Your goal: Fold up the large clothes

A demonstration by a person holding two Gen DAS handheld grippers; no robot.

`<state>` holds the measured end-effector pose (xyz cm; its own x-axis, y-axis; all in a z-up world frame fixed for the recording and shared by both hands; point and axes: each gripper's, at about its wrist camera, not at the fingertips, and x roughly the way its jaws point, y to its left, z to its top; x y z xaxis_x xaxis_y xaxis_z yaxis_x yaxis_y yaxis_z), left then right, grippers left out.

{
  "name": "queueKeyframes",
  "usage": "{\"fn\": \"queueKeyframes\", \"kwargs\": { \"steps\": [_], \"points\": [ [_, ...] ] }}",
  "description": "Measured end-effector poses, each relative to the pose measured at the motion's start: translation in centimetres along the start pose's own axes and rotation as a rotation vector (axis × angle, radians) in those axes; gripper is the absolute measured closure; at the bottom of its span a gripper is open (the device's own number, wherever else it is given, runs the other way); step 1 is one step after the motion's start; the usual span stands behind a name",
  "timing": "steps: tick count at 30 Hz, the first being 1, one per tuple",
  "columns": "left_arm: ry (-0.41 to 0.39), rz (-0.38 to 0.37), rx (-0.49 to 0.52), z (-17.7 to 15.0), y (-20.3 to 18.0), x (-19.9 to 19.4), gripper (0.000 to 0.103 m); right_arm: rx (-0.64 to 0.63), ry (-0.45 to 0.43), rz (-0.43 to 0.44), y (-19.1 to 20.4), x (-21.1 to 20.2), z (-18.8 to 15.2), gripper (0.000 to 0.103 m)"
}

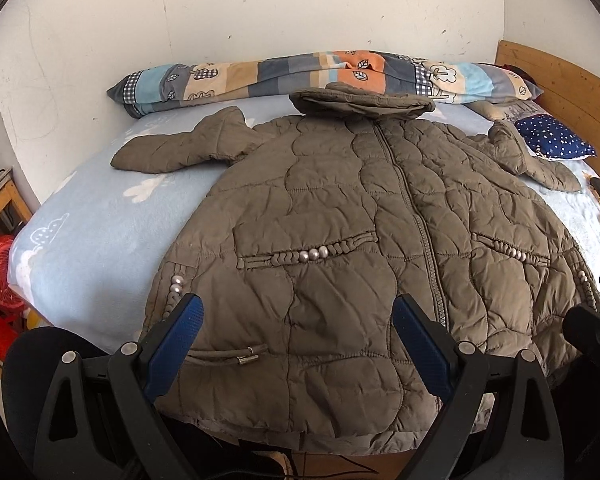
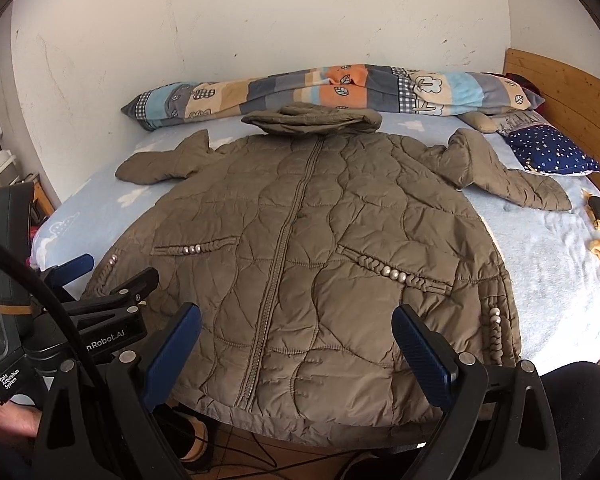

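Bedding in pale blue [image 1: 100,216] carries an olive quilted jacket [image 1: 340,216] laid flat, zipped, hood folded at the top, sleeves out sideways. Only the right wrist view shows the left gripper [image 2: 112,272] from outside, spread beside the jacket's hem corner. The right gripper [image 2: 296,344] hangs spread above the hem, pinching nothing. A starry navy pillow [image 2: 552,152] lies beyond the sleeve.

Left tongs [image 1: 298,344] and right tongs [image 2: 298,354] both gape wide, side by side, holding nothing.
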<state>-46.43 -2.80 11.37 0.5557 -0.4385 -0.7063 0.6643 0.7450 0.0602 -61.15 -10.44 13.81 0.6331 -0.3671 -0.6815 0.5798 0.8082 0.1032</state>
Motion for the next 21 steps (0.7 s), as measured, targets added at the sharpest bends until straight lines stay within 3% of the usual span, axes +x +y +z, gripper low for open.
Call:
{"fn": "queueKeyframes", "kwargs": {
  "steps": [21],
  "points": [
    [0.009, -0.004, -0.009, -0.34, 0.37, 0.39, 0.008, -0.011, 0.049, -0.016, -0.08, 0.77, -0.13, 0.004]
  ]
}}
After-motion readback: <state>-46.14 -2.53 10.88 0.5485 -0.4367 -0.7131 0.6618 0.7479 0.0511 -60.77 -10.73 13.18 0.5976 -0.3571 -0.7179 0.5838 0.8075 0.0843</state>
